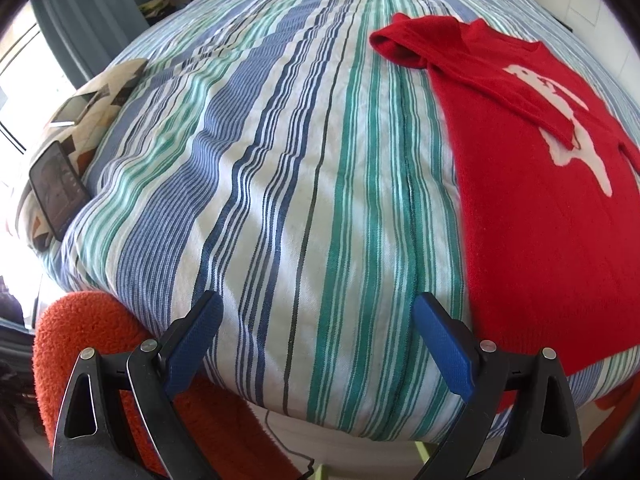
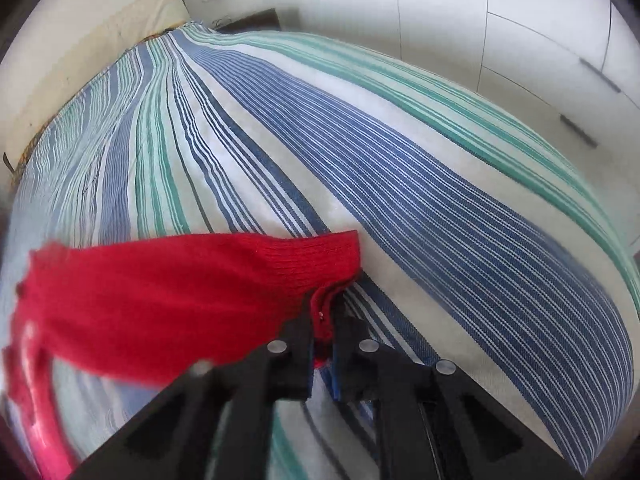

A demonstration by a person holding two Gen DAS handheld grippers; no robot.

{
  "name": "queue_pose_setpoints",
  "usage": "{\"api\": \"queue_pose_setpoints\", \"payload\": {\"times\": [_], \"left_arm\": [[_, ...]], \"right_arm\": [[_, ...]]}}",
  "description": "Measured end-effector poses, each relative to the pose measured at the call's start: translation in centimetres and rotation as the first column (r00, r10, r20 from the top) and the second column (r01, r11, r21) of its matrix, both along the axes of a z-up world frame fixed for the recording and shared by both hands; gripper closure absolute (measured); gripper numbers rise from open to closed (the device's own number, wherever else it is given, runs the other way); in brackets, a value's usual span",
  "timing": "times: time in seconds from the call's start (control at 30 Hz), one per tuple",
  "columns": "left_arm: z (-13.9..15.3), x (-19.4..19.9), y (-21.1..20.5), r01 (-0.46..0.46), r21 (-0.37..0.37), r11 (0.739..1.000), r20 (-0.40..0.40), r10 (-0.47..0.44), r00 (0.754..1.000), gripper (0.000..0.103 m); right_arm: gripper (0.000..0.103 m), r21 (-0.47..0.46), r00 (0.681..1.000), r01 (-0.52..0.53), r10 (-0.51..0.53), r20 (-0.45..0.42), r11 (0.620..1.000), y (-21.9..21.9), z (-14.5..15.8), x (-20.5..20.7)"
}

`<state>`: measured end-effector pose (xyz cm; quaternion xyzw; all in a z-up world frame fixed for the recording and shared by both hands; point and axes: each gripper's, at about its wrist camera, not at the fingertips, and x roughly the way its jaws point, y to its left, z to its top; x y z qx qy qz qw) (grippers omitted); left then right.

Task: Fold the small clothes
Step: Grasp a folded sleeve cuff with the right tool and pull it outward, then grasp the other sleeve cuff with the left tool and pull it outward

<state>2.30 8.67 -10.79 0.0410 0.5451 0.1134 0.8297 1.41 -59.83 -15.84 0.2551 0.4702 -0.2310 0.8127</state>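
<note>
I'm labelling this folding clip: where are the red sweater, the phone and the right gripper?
red sweater [image 1: 532, 216]: left wrist view, on its body below the white motif.
phone [image 1: 58, 188]: left wrist view, middle of its dark screen.
right gripper [image 2: 326, 320]: right wrist view, between its fingertips, shut on the sweater's ribbed edge.

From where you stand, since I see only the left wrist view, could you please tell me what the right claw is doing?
Observer: The right claw is shut on the ribbed edge of the red sweater.
Operator: Thank you; is the cloth lifted there?
Observer: Yes, that edge is raised off the striped bedspread, though the picture is blurred.
Operator: What lies beyond that claw?
Observer: White cupboard doors beside the bed.
</note>
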Motion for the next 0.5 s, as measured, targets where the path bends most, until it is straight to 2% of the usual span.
{"api": "queue_pose_setpoints", "payload": {"times": [0.07, 0.1, 0.13, 0.2, 0.23, 0.27, 0.3, 0.33, 0.4, 0.43, 0.47, 0.5], "left_arm": [[1.9, 0.5, -1.0, 0.058, 0.012, 0.998, 0.04, -0.058, 0.998, 0.007], [3.2, 0.9, -1.8, 0.095, 0.022, 0.995, 0.073, -0.097, 0.993, 0.007], [4.6, 1.5, -2.8, 0.14, 0.028, 0.99, 0.11, -0.142, 0.984, 0.007], [7.0, 3.1, -5.5, 0.261, 0.037, 0.965, 0.177, -0.264, 0.948, 0.007], [7.9, 4.2, -7.4, 0.342, 0.049, 0.939, 0.205, -0.344, 0.916, 0.006], [8.3, 5.0, -9.3, 0.425, 0.064, 0.903, 0.226, -0.428, 0.875, 0.007], [8.2, 6.2, -11.4, 0.518, 0.079, 0.852, 0.227, -0.521, 0.822, 0.007], [7.6, 7.1, -13.6, 0.606, 0.09, 0.791, 0.207, -0.61, 0.765, 0.007], [5.0, 9.3, -17.4, 0.735, 0.122, 0.667, 0.107, -0.745, 0.658, 0.011], [3.4, 10.5, -19.0, 0.775, 0.138, 0.617, 0.048, -0.785, 0.617, 0.022], [1.9, 11.5, -20.3, 0.798, 0.141, 0.586, -0.005, -0.805, 0.593, 0.031], [0.5, 12.4, -21.2, 0.807, 0.137, 0.574, -0.045, -0.811, 0.584, 0.034]], "right_arm": [[0.07, 0.037, 1.0, -0.017, 0.016, 0.026, 0.999, -0.2, 0.5, -0.7], [0.052, 0.04, 0.999, -0.02, 0.019, 0.034, 0.999, -0.2, 1.1, -1.3], [0.042, 0.005, 0.999, -0.013, 0.013, 0.038, 1.0, -0.2, 2.0, -1.4], [0.038, -0.098, 0.999, -0.002, 0.006, 0.042, 0.995, 0.4, 4.4, -3.0], [0.038, -0.132, 0.999, -0.009, 0.015, 0.046, 0.991, 0.9, 5.6, -3.8], [0.038, -0.153, 0.998, -0.023, 0.031, 0.053, 0.988, 1.4, 6.6, -4.7], [0.037, -0.162, 0.996, -0.045, 0.057, 0.064, 0.986, 2.1, 7.5, -5.6], [0.036, -0.167, 0.994, -0.069, 0.083, 0.077, 0.984, 2.9, 8.4, -6.2], [0.032, -0.168, 0.985, -0.116, 0.135, 0.109, 0.979, 5.0, 9.8, -7.9], [0.028, -0.166, 0.979, -0.136, 0.158, 0.129, 0.977, 6.0, 10.3, -8.7], [0.027, -0.161, 0.973, -0.153, 0.177, 0.151, 0.975, 7.1, 10.8, -9.3], [0.025, -0.156, 0.966, -0.168, 0.194, 0.17, 0.973, 8.1, 11.1, -9.7]]}}
